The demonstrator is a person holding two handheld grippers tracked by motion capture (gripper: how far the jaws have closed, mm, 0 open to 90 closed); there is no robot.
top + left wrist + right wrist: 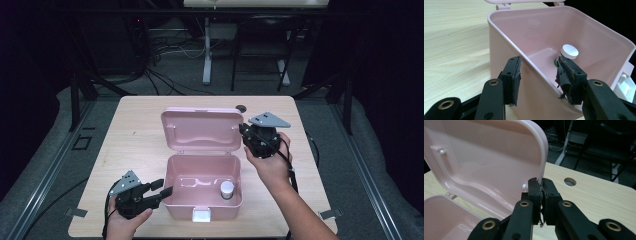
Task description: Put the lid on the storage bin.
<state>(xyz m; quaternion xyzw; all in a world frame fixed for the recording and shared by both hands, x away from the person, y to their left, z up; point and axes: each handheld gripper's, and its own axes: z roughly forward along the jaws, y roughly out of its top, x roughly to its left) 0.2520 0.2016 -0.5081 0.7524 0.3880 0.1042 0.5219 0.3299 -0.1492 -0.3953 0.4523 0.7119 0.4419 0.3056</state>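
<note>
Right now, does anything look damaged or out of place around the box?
The rubber pads on the left gripper are frayed and peeling, straddling the pink box wall. The small white-capped bottle stands upright inside; nothing spilled.

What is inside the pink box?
The open box holds one small bottle with a white cap, standing upright near its right front corner. The rest of the floor looks bare. The left gripper straddles the box's wall and hides part of the bottle's body.
</note>
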